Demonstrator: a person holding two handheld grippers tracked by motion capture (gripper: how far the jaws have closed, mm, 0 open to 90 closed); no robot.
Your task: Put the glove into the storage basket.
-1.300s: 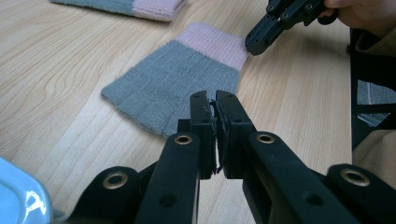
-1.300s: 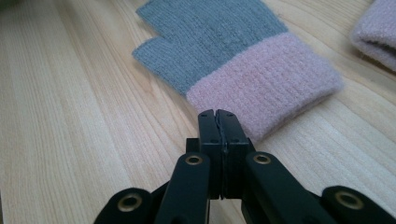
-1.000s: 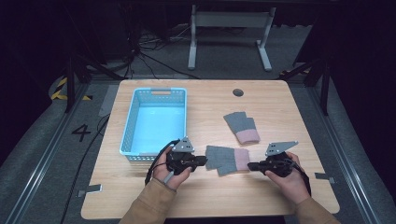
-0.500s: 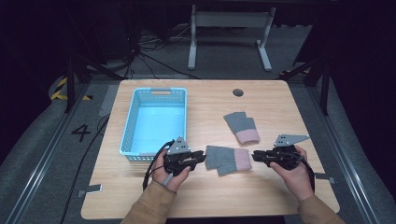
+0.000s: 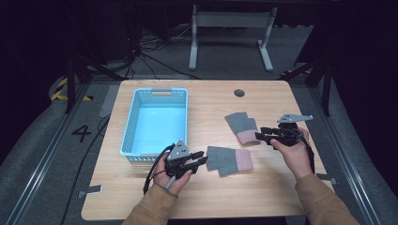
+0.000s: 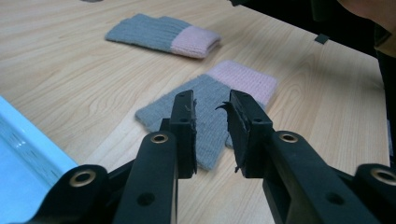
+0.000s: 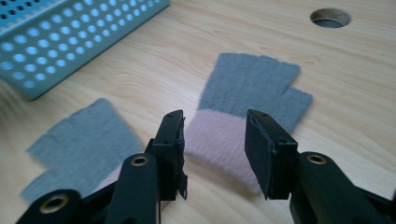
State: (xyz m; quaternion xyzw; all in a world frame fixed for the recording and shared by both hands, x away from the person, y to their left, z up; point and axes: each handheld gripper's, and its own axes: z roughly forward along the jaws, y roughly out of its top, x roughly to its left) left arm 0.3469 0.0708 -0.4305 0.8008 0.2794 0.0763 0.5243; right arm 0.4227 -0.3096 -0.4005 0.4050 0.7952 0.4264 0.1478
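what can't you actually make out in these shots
- Blue basket: its contents can't be judged in the left gripper view, where the frame edge cuts it to a corner.
- Near glove: blurred in the right gripper view, and partly behind that claw.
- Far glove: knit detail too small in the high view.

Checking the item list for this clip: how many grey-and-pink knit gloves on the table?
2. One grey knit fingerless glove with a pink cuff lies just ahead of the right gripper; the other lies flat beside the left gripper. None visible in the light-blue plastic basket.
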